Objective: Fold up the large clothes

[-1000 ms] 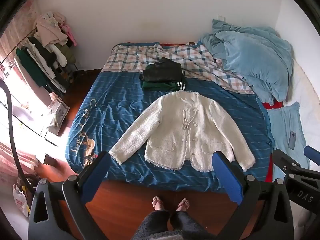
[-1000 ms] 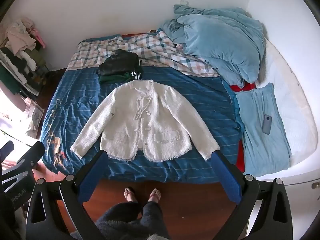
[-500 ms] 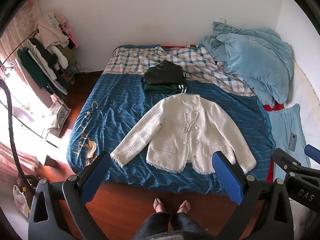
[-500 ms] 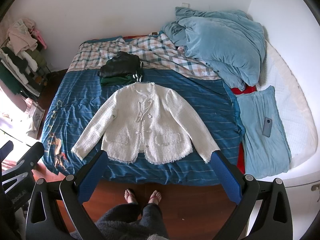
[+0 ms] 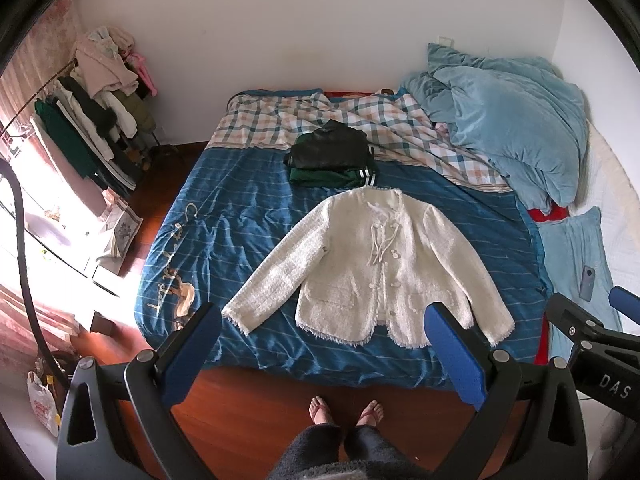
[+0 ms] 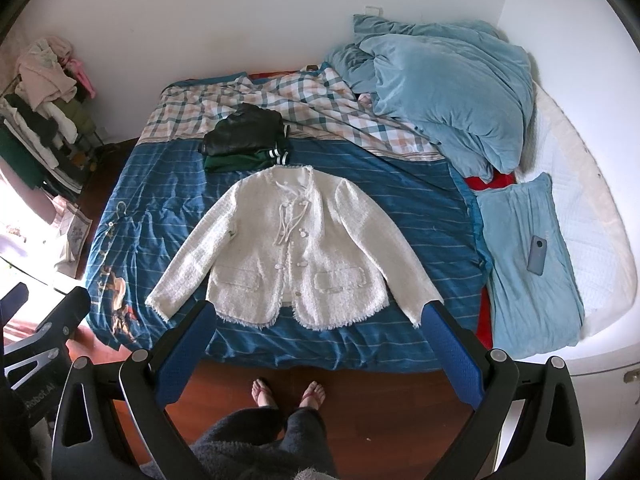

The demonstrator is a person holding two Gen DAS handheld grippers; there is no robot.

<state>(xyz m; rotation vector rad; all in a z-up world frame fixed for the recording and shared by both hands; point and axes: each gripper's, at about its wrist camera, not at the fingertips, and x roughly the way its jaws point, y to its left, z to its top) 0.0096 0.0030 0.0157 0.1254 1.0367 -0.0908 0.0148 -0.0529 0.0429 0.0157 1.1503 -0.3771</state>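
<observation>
Both cameras have pulled back slightly; white jacket (image 5: 384,264) lies flat on the bed (image 5: 248,216), collar away, hem nearest. Left gripper (image 5: 320,344) and right gripper (image 6: 316,340) hover above, fingers apart, empty.

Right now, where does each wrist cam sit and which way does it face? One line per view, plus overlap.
Left wrist: on the left gripper, held high at the bed's foot, looking down at the white jacket; open blue fingers, the person's feet and the right gripper's edge show.
Right wrist: on the right gripper, beside it, same downward aim; open fingers, feet, the left gripper's edge at left.
Shared: jacket, folded dark clothes, blue quilt, phone.
</observation>
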